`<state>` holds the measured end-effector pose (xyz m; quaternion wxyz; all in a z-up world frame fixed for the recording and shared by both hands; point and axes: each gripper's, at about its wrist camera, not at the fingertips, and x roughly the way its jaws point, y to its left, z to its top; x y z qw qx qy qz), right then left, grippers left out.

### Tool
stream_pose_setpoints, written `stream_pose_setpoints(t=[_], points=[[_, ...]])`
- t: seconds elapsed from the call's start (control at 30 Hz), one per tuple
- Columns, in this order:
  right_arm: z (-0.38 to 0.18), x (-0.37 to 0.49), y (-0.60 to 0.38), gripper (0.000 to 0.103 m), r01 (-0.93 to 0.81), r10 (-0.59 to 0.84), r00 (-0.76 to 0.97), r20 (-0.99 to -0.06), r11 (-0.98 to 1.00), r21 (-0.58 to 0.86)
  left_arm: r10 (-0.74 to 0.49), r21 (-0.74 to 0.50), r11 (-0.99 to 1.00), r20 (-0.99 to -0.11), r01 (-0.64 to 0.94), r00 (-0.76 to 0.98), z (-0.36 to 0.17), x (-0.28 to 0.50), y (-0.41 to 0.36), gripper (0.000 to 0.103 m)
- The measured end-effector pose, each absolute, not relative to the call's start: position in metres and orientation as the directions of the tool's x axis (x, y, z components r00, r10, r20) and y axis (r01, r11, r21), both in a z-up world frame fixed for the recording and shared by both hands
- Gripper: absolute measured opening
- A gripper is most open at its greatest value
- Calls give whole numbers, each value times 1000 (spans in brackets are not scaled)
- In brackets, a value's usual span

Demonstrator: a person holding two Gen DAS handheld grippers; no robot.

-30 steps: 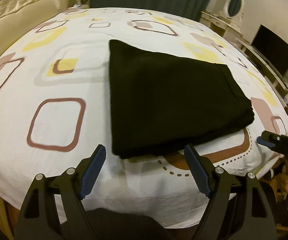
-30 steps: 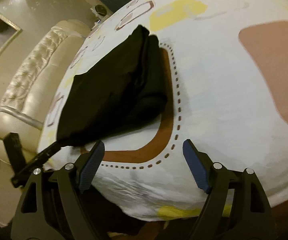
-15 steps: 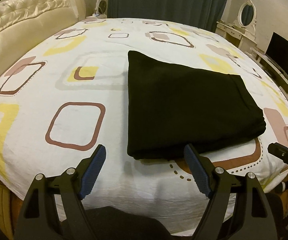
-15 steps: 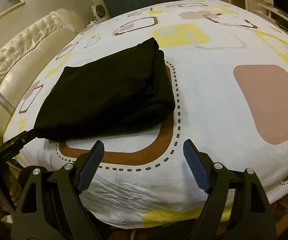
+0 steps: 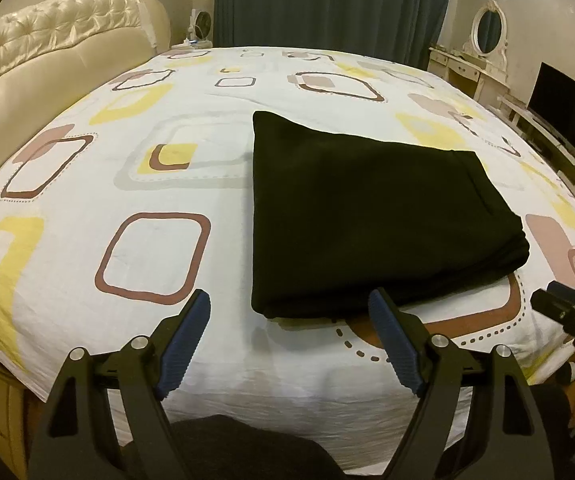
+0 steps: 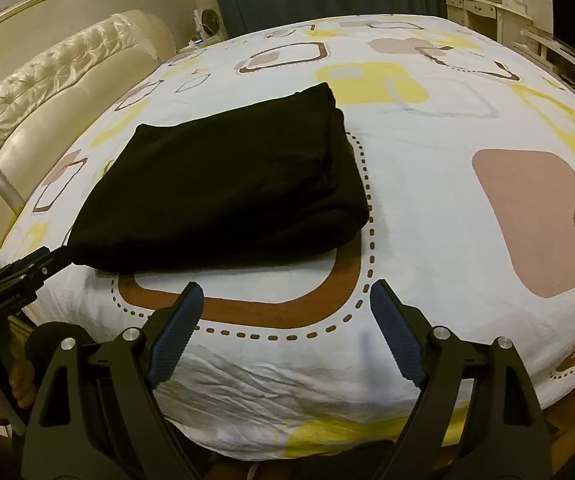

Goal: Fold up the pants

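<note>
Left gripper (image 5: pixel 289 312) agape, clear of pants (image 5: pixel 367 216) hem.

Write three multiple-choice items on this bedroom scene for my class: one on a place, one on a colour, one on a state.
1. Where does the folded black fabric pants bundle lie?
A on the floor
B on the patterned white bedsheet
C on the dresser

2. What colour are the pads on the fingers?
A blue
B red
C green

3. What does the right gripper hold?
A the pants
B the sheet
C nothing

Key: 1 B, sheet shows all around the bundle; 2 A, ribbed blue pads; 3 C, fingers apart, nothing between.
</note>
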<state>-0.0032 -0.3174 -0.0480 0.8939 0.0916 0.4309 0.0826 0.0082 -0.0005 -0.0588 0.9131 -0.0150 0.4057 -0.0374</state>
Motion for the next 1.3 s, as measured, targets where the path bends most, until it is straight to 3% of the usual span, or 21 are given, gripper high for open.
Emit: stream_pose_setpoints(t=[0.67, 1.3], points=[[-53, -4, -317, 85, -72, 219, 619, -754, 972, 223, 0, 1, 1000, -720, 1, 693, -57, 9, 3, 84], [-57, -5, -311, 85, -72, 224, 609, -761, 971, 228, 1, 18, 1000, -708, 17, 706, -55, 7, -2, 86]])
